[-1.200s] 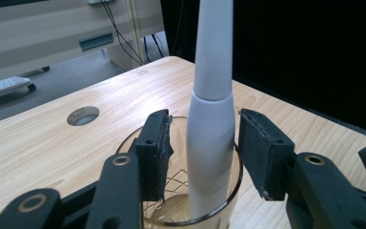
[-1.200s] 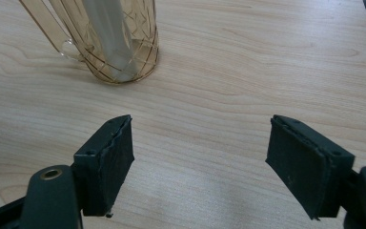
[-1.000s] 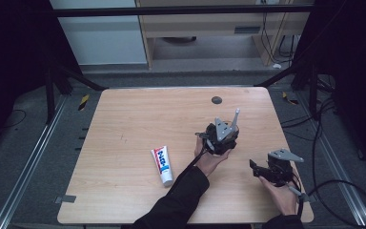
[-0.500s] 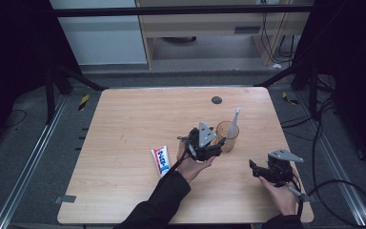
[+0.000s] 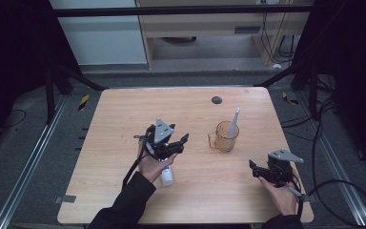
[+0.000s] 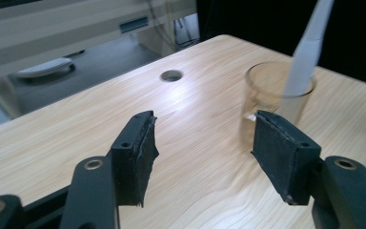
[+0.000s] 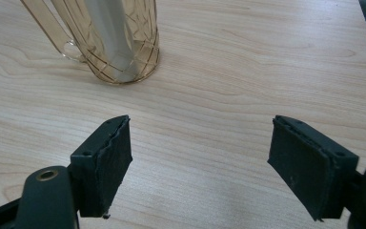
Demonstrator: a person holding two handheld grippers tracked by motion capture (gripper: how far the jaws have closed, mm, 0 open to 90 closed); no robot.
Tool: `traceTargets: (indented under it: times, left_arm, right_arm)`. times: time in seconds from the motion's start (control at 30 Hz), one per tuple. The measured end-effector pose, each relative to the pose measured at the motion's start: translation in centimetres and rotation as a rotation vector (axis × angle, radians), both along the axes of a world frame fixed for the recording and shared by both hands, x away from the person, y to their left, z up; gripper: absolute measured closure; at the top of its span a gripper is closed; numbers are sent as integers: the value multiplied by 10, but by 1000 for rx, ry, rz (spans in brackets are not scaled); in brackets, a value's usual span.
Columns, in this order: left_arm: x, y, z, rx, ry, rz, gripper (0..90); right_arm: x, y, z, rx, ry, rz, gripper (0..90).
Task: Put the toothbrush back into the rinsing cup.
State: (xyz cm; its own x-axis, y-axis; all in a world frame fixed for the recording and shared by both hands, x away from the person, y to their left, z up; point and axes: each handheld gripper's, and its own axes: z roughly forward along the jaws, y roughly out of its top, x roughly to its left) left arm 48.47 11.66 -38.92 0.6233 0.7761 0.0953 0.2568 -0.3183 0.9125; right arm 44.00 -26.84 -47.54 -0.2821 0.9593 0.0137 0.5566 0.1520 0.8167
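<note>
Standing on the wooden table (image 5: 124, 119) is a see-through amber cup (image 5: 226, 136) with a handle. A white toothbrush (image 5: 233, 121) leans inside it, with its top poking out above the rim. The cup sits toward the right side of the table, between the two hands.

The left hand-held gripper (image 5: 183, 140) is to the left of the cup, well apart from it. Its jaws have just been opening, and now they stand wide with nothing between them. In the left gripper view the cup (image 6: 279, 93) and the toothbrush (image 6: 307, 47) show past the jaws, farther off. Under this hand lies a white tube (image 5: 167, 174) on the table.

The right hand-held gripper (image 5: 255, 169) is near the front right corner of the table. Its jaws are wide open too, and they hold nothing. In the right gripper view the cup (image 7: 112, 40) stands ahead of it, up and to the left, not touching the jaws.

A small dark hole (image 5: 216, 100) shows in the table near the far edge.
</note>
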Motion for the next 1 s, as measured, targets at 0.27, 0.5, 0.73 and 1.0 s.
traceTargets:
  times: [0.27,0.5,0.73,1.0]
  left_arm:
    - [-10,40,-2,19,18,63,414]
    - [-26,69,-2,60,14,98,456]
    - [-44,93,-12,79,22,114,549]
    - [-46,112,-42,84,133,144,667]
  right_arm:
    - [-3,10,5,0,-6,27,282]
    - [-6,18,10,9,-10,60,356]
    - [-8,27,14,18,7,104,471]
    - [-8,48,17,33,23,165,560]
